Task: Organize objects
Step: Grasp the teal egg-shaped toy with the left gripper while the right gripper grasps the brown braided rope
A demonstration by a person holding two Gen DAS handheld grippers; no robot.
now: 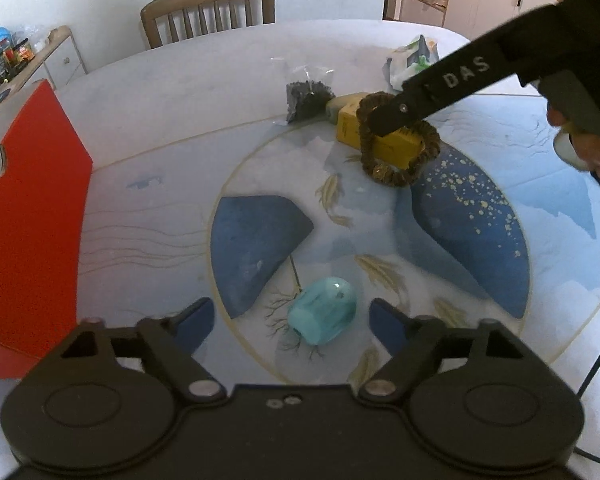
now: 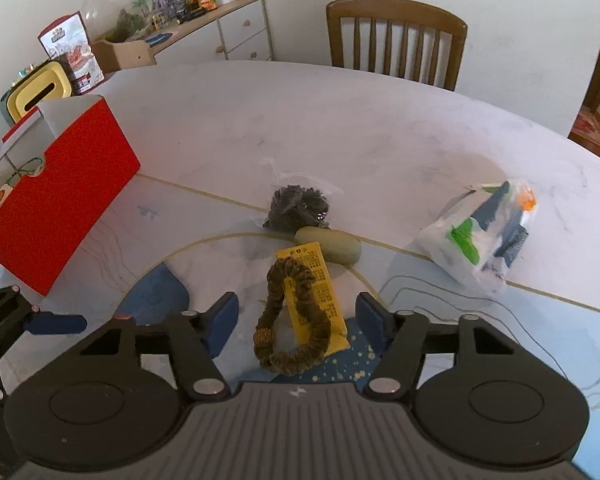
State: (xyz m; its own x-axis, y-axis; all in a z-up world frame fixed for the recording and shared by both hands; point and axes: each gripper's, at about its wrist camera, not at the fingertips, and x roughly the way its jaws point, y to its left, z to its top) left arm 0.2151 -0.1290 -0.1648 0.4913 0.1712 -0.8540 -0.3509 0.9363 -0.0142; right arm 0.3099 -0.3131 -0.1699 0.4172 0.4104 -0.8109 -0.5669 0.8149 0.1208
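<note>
My left gripper (image 1: pixel 290 322) gapes around the teal cup (image 1: pixel 322 311), nothing gripped. My right gripper (image 2: pixel 296 314) gapes over the scrunchie (image 2: pixel 294 322). The red box (image 2: pixel 60 204) waits, well left of both; nearly everything remains loose.

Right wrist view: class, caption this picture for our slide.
Open right tongs straddle a brown scrunchie lying on a yellow box.

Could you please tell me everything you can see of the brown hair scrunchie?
The scrunchie is a dark olive-brown loop of ruched fabric with a lighter, gold-flecked patch at its lower left. It lies flat, draped partly over the yellow box and partly on the table. It sits between the open fingers of the right tool, which do not appear to touch it. In the left wrist view that tool overlaps its upper part.
</note>
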